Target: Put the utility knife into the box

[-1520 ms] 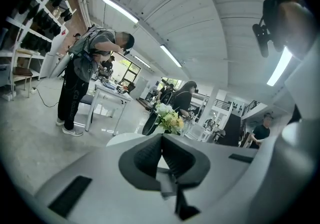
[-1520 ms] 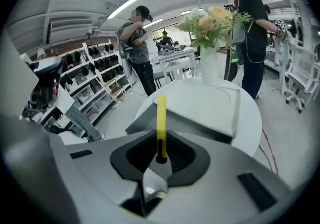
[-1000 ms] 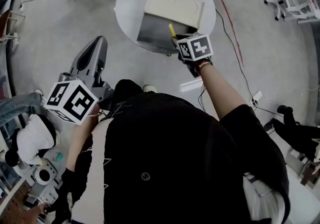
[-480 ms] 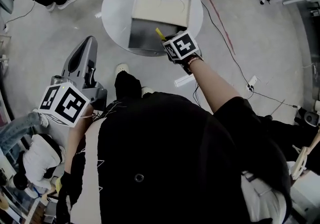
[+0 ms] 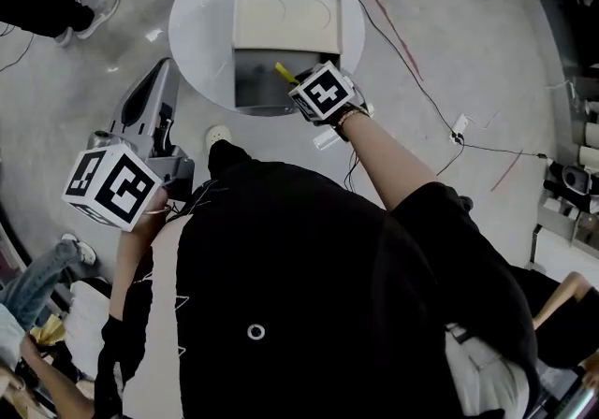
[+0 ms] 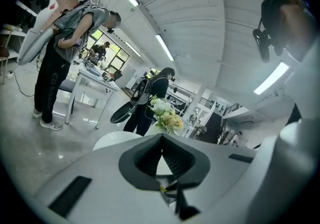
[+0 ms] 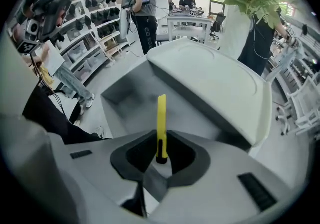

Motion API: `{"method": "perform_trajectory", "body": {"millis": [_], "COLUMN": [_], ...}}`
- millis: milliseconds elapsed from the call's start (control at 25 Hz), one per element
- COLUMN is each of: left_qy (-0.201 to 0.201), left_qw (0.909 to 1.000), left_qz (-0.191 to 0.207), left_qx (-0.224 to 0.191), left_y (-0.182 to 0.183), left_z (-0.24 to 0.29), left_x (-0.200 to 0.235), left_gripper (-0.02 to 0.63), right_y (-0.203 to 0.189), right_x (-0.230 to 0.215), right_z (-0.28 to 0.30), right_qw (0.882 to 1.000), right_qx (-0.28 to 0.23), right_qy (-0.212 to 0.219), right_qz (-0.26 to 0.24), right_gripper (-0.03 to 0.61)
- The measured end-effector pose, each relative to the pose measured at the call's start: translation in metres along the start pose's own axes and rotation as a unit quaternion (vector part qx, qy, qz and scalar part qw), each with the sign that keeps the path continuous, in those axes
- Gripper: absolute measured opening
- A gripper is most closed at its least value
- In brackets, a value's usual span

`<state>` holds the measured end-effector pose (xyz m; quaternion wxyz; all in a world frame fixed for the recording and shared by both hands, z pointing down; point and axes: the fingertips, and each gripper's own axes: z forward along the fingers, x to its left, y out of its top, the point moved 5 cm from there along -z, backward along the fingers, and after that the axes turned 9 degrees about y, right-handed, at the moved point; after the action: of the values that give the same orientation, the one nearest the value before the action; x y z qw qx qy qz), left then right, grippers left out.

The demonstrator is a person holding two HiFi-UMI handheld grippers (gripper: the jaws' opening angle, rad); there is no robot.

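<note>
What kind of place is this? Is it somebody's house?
Not a house, most likely a workshop or lab: shelves of equipment, work tables, and cables trailing over a grey floor.

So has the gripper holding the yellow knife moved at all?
No, not noticeably: the right gripper stays at the open box's near right corner, utility knife over its inside. Only the camera view has shifted.

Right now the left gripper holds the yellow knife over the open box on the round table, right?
Not the left: the right gripper holds the yellow knife over the open box on the round table, as the right gripper view shows. The left gripper is shut and empty.
</note>
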<state>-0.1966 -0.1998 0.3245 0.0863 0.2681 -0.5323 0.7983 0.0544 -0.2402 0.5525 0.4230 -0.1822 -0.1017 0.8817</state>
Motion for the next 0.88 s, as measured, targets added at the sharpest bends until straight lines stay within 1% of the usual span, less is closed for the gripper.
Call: {"method": "perform_trajectory", "body": {"millis": [120, 240, 320, 400, 520, 720, 880], "left_qy": [-0.003, -0.005, -0.009, -0.010, -0.014, -0.019, -0.017], "left_qw": [1.0000, 1.0000, 0.9999, 0.9999, 0.9998, 0.9997, 0.9995], "left_qz": [0.004, 0.003, 0.003, 0.003, 0.003, -0.001, -0.006], "left_qx": [0.006, 0.006, 0.005, 0.009, 0.013, 0.016, 0.024], "left_y": [0.003, 0.011, 0.017, 0.021, 0.022, 0.022, 0.018], "left_z": [0.005, 0.010, 0.015, 0.018, 0.020, 0.025, 0.029], "left_x": [0.002, 0.012, 0.018, 0.021, 0.023, 0.027, 0.030], "left_gripper": [0.011, 0.011, 0.011, 0.011, 0.011, 0.011, 0.011], "right_y": [0.000, 0.000, 0.002, 0.006, 0.008, 0.009, 0.007], "right_x": [-0.002, -0.006, -0.006, -0.004, 0.002, 0.006, 0.005], "right_z": [-0.001, 0.004, 0.007, 0.008, 0.011, 0.016, 0.018], "right_qw": [1.000, 1.000, 1.000, 1.000, 1.000, 0.999, 0.999], "right_qx": [-0.001, 0.013, 0.017, 0.020, 0.025, 0.026, 0.039], "right_qy": [-0.003, -0.010, -0.009, -0.006, -0.002, 0.009, 0.004], "right_qz": [0.003, 0.013, 0.021, 0.018, 0.012, 0.016, 0.013], "right_gripper": [0.064, 0.064, 0.064, 0.064, 0.064, 0.064, 0.064]}}
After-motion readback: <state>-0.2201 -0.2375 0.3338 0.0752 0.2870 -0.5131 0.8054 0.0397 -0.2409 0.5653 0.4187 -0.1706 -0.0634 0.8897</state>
